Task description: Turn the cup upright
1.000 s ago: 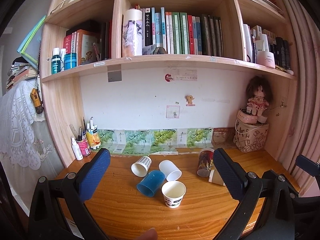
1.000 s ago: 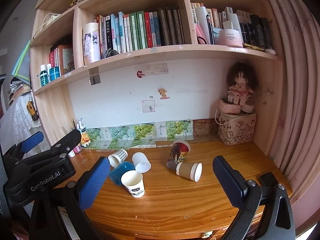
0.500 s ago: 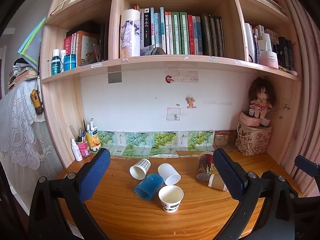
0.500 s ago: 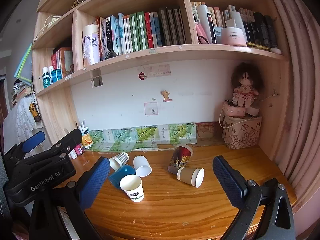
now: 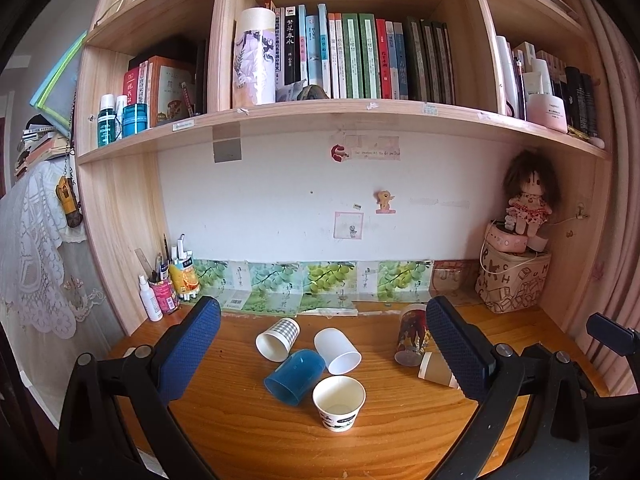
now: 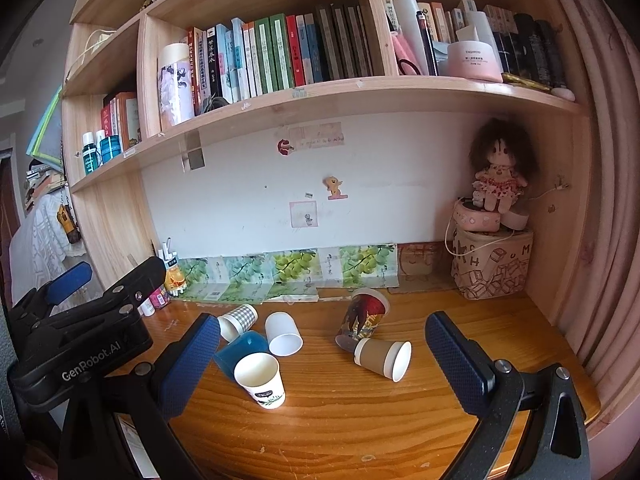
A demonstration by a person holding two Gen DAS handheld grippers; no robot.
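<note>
cups crowd the middle of the wooden counter [image 5: 248,432]: a white printed cup [image 5: 339,402] stands upright nearest the cameras, mouth up, so one cup already sits as the task wants, though whether it is the one meant cannot be told. just behind it a blue cup [image 5: 294,376] lies on its side, touching or nearly touching the standing one, with a plain white cup [image 5: 337,350] and a checked cup [image 5: 278,338] lying beside it. to the right, apart from that cluster, a brown cup [image 6: 382,356] lies on its side against a tilted picture cup [image 6: 362,318]. trouble would likely come from this crowding: a finger reaching for any lying cup could nudge a neighbour, roll it toward the counter edge, or knock the upright cup back over; thin paper walls would also crumple under a hard squeeze, and a round cup on its side can spin away from a grip that closes off-centre. the left hand-held gripper [image 5: 322,344] is spread wide, holding and touching nothing, hovering short of the cluster. the right hand-held gripper [image 6: 322,354] is likewise wide apart and empty, above the counter's near part.
</note>
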